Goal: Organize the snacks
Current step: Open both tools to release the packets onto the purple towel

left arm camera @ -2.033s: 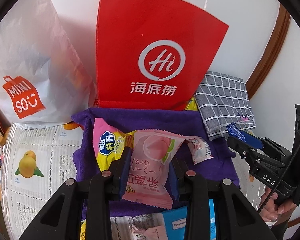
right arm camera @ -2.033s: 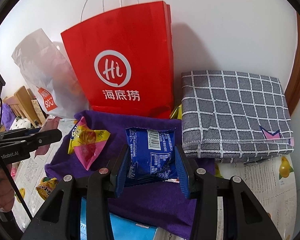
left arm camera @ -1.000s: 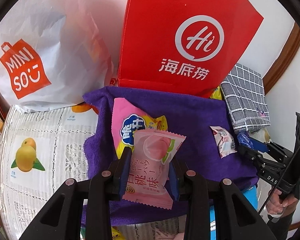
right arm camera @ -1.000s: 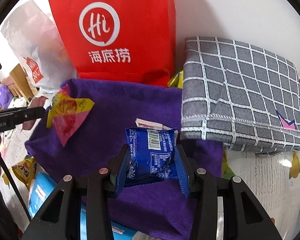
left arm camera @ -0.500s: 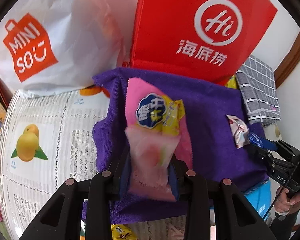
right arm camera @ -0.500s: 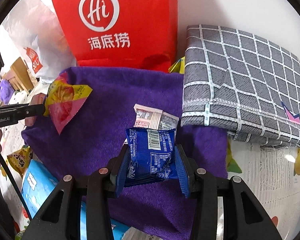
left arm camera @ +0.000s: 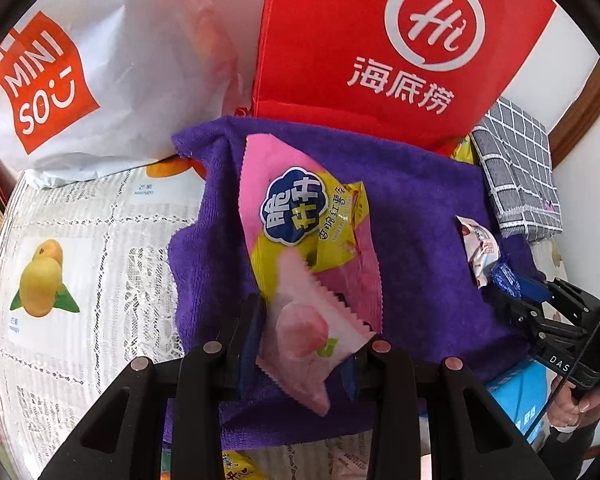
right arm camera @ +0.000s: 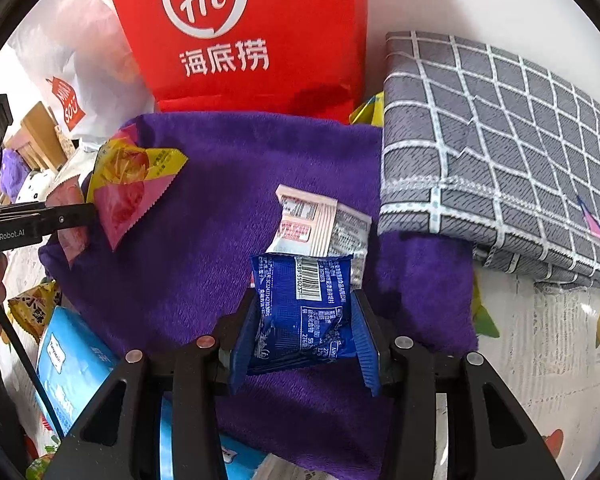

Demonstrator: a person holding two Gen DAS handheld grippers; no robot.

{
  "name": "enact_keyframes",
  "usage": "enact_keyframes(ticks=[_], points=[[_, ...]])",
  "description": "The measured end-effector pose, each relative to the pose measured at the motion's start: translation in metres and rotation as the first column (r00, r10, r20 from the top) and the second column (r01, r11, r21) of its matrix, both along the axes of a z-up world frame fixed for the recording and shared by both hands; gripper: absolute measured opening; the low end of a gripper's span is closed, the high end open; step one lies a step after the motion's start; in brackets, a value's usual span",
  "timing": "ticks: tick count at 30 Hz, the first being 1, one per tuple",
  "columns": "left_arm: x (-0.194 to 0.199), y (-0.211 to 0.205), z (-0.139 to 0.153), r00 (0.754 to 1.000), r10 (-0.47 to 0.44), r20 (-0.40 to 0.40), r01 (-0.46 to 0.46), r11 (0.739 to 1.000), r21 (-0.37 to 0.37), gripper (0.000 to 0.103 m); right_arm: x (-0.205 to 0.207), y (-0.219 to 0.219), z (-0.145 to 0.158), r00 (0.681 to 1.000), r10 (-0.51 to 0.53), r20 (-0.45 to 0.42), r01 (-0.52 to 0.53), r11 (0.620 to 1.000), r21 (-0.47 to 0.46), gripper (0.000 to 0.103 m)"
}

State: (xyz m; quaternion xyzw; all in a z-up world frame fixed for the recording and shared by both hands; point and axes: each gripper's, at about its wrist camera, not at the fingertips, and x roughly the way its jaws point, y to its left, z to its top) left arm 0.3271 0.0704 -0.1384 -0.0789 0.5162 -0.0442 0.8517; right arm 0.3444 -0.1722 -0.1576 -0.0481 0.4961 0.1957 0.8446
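My left gripper (left arm camera: 302, 320) is shut on a pale pink peach snack packet (left arm camera: 304, 340), which sits twisted between the jaws. Its top corner overlaps a pink-and-yellow snack bag (left arm camera: 308, 216) lying on the purple towel (left arm camera: 420, 200). My right gripper (right arm camera: 304, 316) is shut on a blue snack packet (right arm camera: 304, 312), low over the purple towel (right arm camera: 220, 208). Just beyond it lies a small white-and-pink packet (right arm camera: 320, 224). The left gripper (right arm camera: 72, 216) shows at the left edge beside the pink-and-yellow bag (right arm camera: 132, 184). The right gripper (left arm camera: 516, 286) appears at the towel's right edge.
A red paper bag (right arm camera: 240, 40) and a white Miniso bag (left arm camera: 60, 80) stand behind the towel. A folded grey checked cloth (right arm camera: 500, 140) lies to the right. A light blue box (right arm camera: 68, 360) and yellow snack packets (right arm camera: 32, 308) sit at the near left on a fruit-print tablecloth (left arm camera: 80, 260).
Both grippers have come down and forward over the purple towel. The peach packet has twisted in the left jaws and now overlaps the pink-and-yellow bag. The blue packet now sits beside the white-and-pink packet.
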Motion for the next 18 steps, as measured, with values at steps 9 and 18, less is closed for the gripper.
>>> enact_keyframes(ticks=[9, 18], points=[[-0.01, -0.006, 0.007, 1.0, -0.008, -0.01, 0.008, 1.0, 0.021, 0.06, -0.007, 0.0, 0.006, 1.0, -0.016, -0.012, 0.016, 1.0, 0.008, 0.058], [-0.037, -0.001, 0.037, 1.0, -0.004, 0.024, 0.004, 1.0, 0.025, 0.063, -0.032, -0.013, 0.043, 0.998, -0.059, 0.027, 0.057, 0.997, 0.057, 0.066]])
